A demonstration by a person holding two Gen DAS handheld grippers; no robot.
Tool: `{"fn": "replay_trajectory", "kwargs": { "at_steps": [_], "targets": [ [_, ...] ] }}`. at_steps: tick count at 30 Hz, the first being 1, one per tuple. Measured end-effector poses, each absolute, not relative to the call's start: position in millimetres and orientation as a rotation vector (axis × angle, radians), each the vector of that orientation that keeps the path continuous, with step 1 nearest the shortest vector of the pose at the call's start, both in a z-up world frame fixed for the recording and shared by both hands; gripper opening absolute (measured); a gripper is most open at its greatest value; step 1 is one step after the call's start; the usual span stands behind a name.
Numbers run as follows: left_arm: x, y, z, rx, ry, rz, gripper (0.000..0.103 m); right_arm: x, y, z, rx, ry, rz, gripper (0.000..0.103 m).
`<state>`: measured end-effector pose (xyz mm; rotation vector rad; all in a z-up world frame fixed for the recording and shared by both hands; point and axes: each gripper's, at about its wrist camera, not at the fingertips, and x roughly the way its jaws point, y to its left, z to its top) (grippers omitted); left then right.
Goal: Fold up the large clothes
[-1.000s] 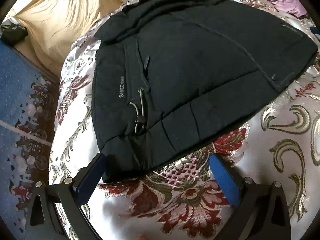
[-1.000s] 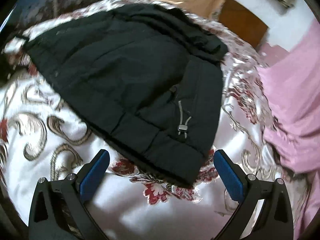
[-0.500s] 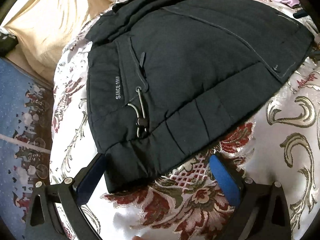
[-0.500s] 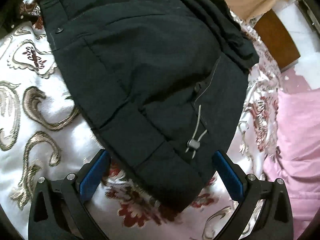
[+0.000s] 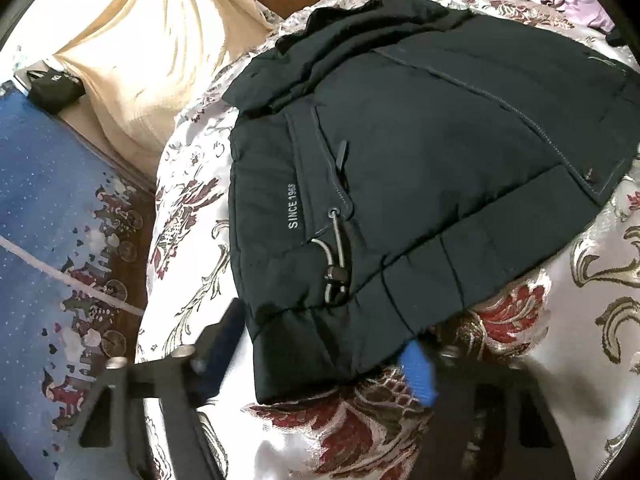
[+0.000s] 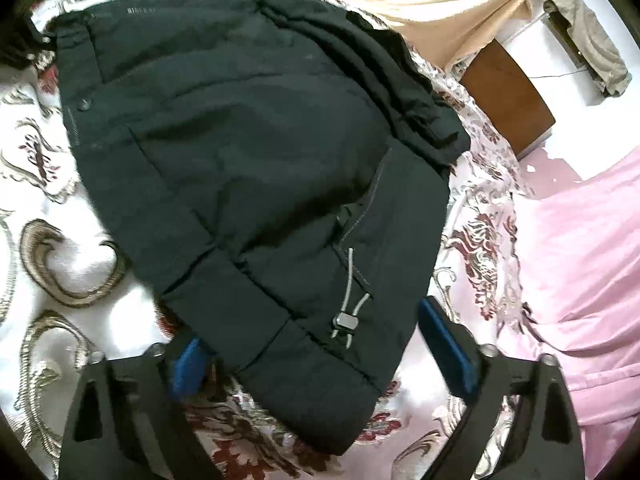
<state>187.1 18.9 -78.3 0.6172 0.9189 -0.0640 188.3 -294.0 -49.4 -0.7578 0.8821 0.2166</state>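
Here we have a dark navy padded jacket (image 5: 420,168) lying flat on the silvery satin bedspread with its red and gold floral pattern (image 5: 360,440), hem towards us. Our left gripper (image 5: 320,356) straddles the jacket's near left hem corner: its jaws have just been closing, with the corner between them. The blue pads sit at the two edges of the fabric, though motion blur keeps us from saying whether they already press on it, so we cannot tell if it is pinched.

Our right gripper (image 6: 316,356) frames the opposite hem corner of the same jacket (image 6: 260,160). Its jaws have also just been closing, yet they stand spread, with a strip of bedspread (image 6: 48,340) visible between the right pad and the cloth.

A grey elastic drawcord with a toggle (image 5: 336,268) lies on the hem, beside the printed words "SINCE 1968". A cream curtain (image 5: 152,52) hangs beyond the bed, a blue patterned rug (image 5: 52,220) covers the floor, and a pink quilt (image 6: 580,260) lies just beside the bedspread.
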Motion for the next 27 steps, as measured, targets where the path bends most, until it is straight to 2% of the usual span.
{"fn": "replay_trajectory", "kwargs": {
  "at_steps": [2, 4, 9, 12, 13, 14, 18, 24, 27],
  "targets": [
    [187, 21, -76, 0.598, 0.909, -0.079, 0.053, 187, -297, -47, -0.741, 0.870, 0.243, 0.074],
    [187, 23, -69, 0.565, 0.890, -0.103, 0.044, 184, -298, -47, -0.738, 0.862, 0.266, 0.060],
    [186, 24, -58, 0.521, 0.853, -0.127, 0.040, 184, -299, -49, -0.744, 0.851, 0.311, 0.040],
    [187, 25, -58, 0.516, 0.854, -0.146, 0.033, 181, -297, -48, -0.745, 0.843, 0.318, 0.030],
    [186, 23, -58, 0.519, 0.854, -0.164, 0.024, 181, -296, -48, -0.743, 0.843, 0.319, 0.029],
    [183, 21, -58, 0.526, 0.853, -0.173, 0.020, 179, -296, -48, -0.740, 0.840, 0.316, 0.028],
    [179, 14, -60, 0.572, 0.838, -0.176, 0.015, 179, -298, -44, -0.711, 0.832, 0.303, 0.020],
    [173, 13, -48, 0.541, 0.816, -0.156, 0.006, 178, -306, -35, -0.612, 0.802, 0.276, 0.013],
    [163, 13, -35, 0.488, 0.779, -0.134, 0.006, 176, -313, -26, -0.527, 0.782, 0.258, 0.011]
  ]
}}
